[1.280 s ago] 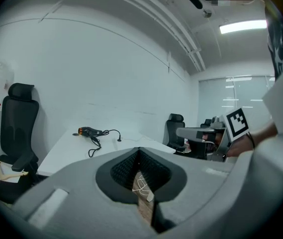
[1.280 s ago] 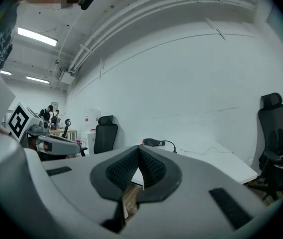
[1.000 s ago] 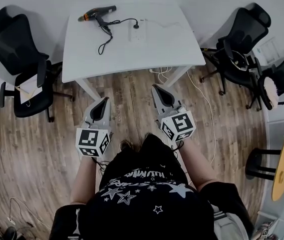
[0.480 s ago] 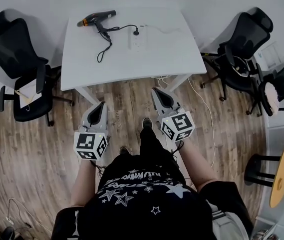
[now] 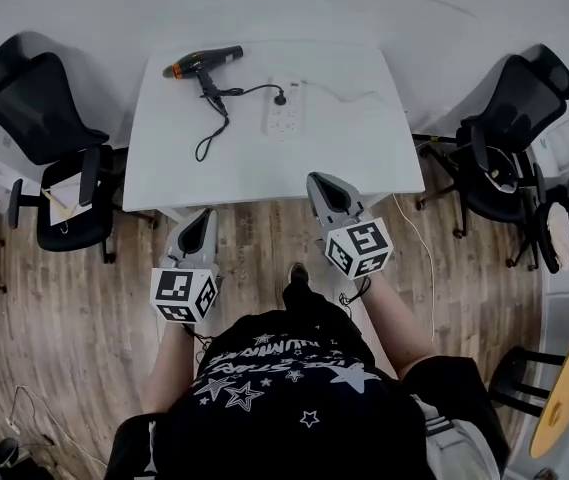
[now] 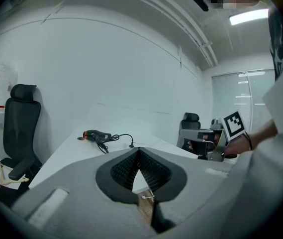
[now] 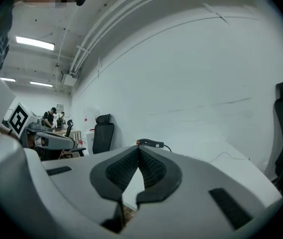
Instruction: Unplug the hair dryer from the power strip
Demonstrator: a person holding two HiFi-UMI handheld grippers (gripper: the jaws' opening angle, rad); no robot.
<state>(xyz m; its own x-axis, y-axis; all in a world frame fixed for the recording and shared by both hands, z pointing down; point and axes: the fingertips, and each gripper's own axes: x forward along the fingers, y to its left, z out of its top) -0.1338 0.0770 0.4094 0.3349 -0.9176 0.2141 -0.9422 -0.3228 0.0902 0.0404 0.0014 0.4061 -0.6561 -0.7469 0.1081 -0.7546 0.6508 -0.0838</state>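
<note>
Both pressed together and empty, the left gripper [image 5: 207, 214] and right gripper [image 5: 317, 179] face a table [image 5: 344, 158]; at 12 o'clock the light, rigid plug [image 5: 280, 97] of the hair dryer [image 5: 202, 61] sits in the power strip [image 5: 284, 116], likely best pinched by its body.

Black T-shirt [image 5: 284, 388], white stars; grey left gripper [image 5: 204, 214], right gripper [image 5: 317, 180], black-white marker cubes [image 5: 184, 295].

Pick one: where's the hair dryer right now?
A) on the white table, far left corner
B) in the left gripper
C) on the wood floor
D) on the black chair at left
A: in the head view the hair dryer lies on the white table near its far left corner, with the power strip further right on the same tabletop.
</note>
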